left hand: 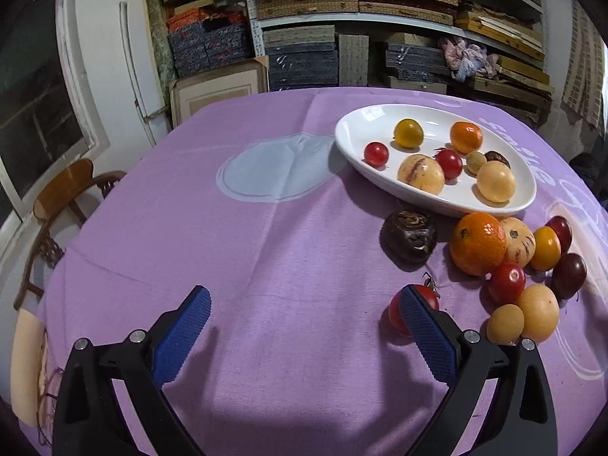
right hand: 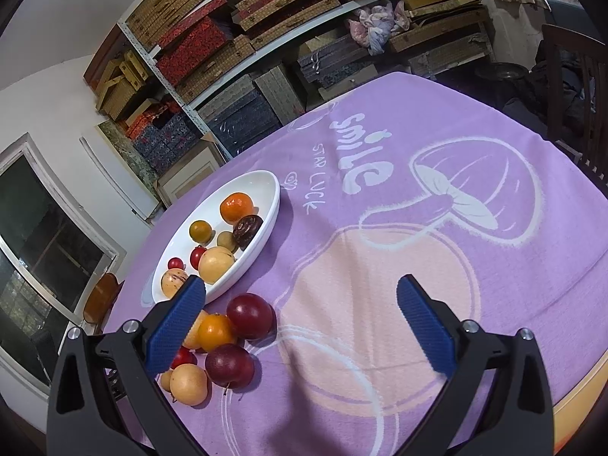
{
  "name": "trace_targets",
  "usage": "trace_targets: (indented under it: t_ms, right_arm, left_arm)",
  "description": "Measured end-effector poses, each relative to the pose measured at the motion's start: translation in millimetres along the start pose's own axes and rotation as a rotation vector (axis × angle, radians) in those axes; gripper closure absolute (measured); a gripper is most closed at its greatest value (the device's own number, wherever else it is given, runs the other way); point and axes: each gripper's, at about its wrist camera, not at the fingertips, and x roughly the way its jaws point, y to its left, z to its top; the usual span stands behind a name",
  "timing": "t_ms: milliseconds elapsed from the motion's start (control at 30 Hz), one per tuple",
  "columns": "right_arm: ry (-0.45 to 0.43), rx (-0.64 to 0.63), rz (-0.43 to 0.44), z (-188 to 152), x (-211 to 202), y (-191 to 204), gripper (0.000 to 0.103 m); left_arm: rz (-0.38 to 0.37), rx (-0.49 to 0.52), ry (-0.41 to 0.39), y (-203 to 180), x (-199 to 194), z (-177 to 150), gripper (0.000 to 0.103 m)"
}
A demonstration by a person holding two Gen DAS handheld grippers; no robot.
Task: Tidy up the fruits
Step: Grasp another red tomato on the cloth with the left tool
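A white oval dish [left hand: 349,133] [right hand: 266,186] holds several fruits: an orange [left hand: 466,137], a yellow one, red tomatoes and pale melons. More fruit lies loose on the purple cloth beside it: a dark wrinkled fruit [left hand: 408,236], a big orange [left hand: 478,243], plums [right hand: 250,315] and pale round ones. My left gripper [left hand: 306,321] is open above the cloth, and its right finger partly covers a red tomato [left hand: 395,313]. My right gripper [right hand: 302,317] is open too, empty, with the loose pile just left of it.
The purple tablecloth [right hand: 494,250] with a printed mushroom covers a round table. Shelves [left hand: 361,19] stacked with boxes stand behind it. A wooden chair [left hand: 64,197] is at the left edge, another dark chair [right hand: 577,87] at the right.
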Motion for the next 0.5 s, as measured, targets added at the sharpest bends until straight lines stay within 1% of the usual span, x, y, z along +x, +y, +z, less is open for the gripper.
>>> trace_targets:
  t_ms: [67, 100, 133, 200, 267, 300, 467, 500]
  right_arm:
    - [-0.001, -0.001, 0.000, 0, 0, 0, 0.004]
    - [0.000, -0.001, 0.000, 0, 0, 0, 0.004]
    - [0.000, -0.001, 0.001, 0, 0, 0, 0.004]
    - [0.001, 0.000, -0.001, 0, 0, 0, 0.004]
    - [0.003, 0.000, -0.002, 0, 0, 1, 0.004]
    - [0.003, -0.001, -0.003, 0, -1, 2, 0.004]
    - [0.005, -0.006, -0.003, 0, -1, 3, 0.004]
    - [0.003, -0.003, -0.002, 0, -1, 3, 0.004]
  left_arm:
    - [-0.065, -0.057, 0.008, 9, -3, 1, 0.003]
    - [-0.102, -0.070, -0.002, 10, -7, 2, 0.003]
    - [-0.123, -0.068, -0.014, 9, -10, 2, 0.003]
    - [-0.129, -0.024, -0.028, -2, -13, 0, 0.003]
    - [-0.121, 0.018, -0.023, -12, -10, -3, 0.003]
    - [-0.130, 0.027, -0.018, -15, -9, -4, 0.003]
    - [-0.192, 0.029, -0.020, -20, -6, -4, 0.005]
    - [-0.205, 0.029, -0.018, -20, -5, -4, 0.010]
